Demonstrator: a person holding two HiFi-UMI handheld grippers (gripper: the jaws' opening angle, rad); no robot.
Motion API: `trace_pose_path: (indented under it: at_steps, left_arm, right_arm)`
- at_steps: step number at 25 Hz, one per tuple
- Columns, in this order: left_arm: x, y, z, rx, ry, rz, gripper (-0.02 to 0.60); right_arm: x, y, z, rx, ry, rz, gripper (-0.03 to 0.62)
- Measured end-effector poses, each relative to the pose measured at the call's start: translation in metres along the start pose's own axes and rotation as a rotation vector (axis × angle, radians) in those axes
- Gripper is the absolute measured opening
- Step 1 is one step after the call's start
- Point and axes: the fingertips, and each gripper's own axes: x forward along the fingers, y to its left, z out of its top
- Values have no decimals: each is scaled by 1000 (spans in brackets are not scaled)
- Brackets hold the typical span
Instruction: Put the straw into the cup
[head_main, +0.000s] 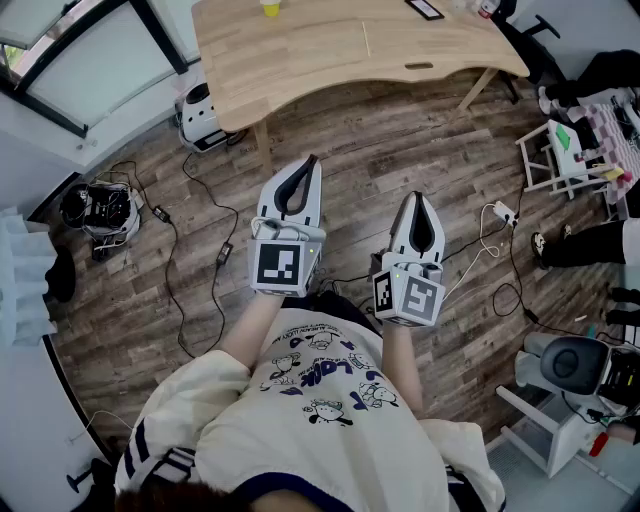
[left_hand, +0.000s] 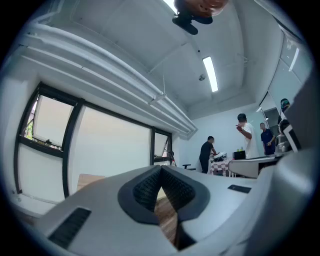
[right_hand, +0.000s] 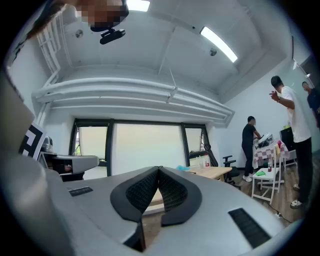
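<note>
A small yellow cup (head_main: 270, 7) stands at the far edge of the light wooden table (head_main: 350, 45), well ahead of both grippers. No straw shows in any view. My left gripper (head_main: 314, 160) is held over the wood floor, jaws closed tip to tip with nothing between them; in the left gripper view (left_hand: 161, 168) it points up toward windows and ceiling. My right gripper (head_main: 418, 196) sits beside it, a little lower and to the right, also shut and empty. In the right gripper view (right_hand: 159, 169) the table (right_hand: 220, 173) lies beyond the closed tips.
Cables (head_main: 190, 250) trail across the floor, with a power strip (head_main: 503, 213) on the right. A white wheeled device (head_main: 200, 112) sits by the table leg. A white rack (head_main: 555, 155) and a chair (head_main: 570, 365) stand right. Several people (right_hand: 292, 130) stand far off.
</note>
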Motion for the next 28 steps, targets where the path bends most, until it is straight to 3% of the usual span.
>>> trace_pose_path:
  at_steps: [18,28]
  left_arm:
    - [16,-17,-3,12,20,1,32]
    - [27,-39,-7,21,11,53,32]
  right_arm:
    - [6,-25,0,24,3,-8,-3]
    - [13,-54,-3,33,3,37,-3]
